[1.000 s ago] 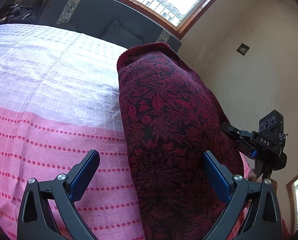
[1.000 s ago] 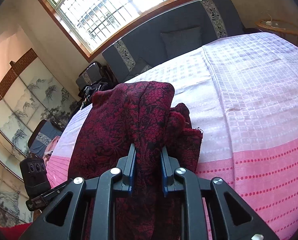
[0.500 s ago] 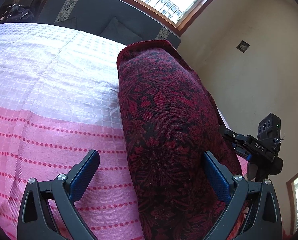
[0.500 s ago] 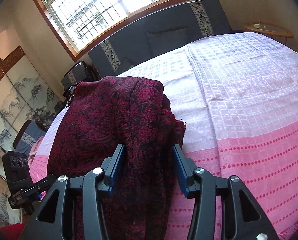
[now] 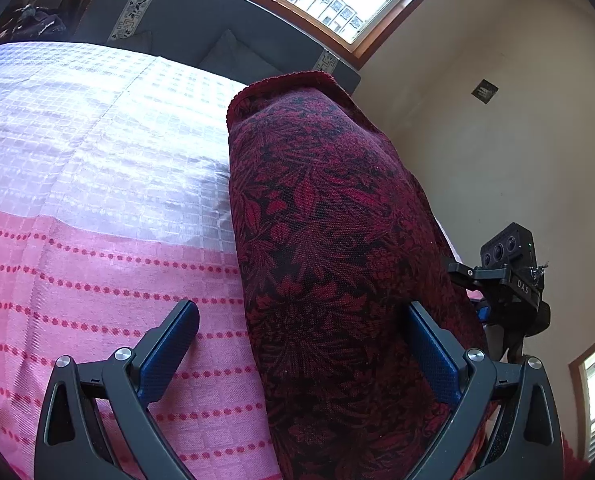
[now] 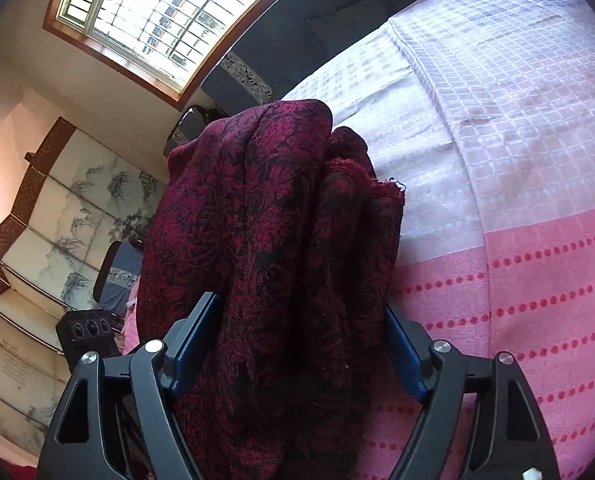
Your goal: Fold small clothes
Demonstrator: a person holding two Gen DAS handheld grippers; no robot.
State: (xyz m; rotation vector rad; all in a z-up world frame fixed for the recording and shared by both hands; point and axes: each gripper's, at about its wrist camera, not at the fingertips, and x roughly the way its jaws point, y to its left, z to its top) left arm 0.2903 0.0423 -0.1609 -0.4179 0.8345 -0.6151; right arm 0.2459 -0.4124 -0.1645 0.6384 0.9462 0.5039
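Observation:
A dark red cloth with a black leaf pattern [image 5: 321,240] lies folded in a long strip on the pink and white bedspread [image 5: 97,208]. My left gripper [image 5: 301,344] is open, its jaws wide apart, with the cloth's near end between the right finger and the middle. In the right wrist view the same cloth [image 6: 265,248] bunches up between the fingers of my right gripper [image 6: 301,340], which is open around it without pinching. The right gripper's body shows in the left wrist view [image 5: 505,280] beyond the cloth.
A dark grey sofa with cushions [image 5: 225,40] runs under the window at the bed's far edge. A painted folding screen [image 6: 41,240] and a chair [image 6: 117,276] stand beside the bed. The beige wall [image 5: 497,160] is to the right.
My right gripper has opened, from shut on the cloth to jaws wide apart, and let the cloth go. The left gripper stayed open and moved little.

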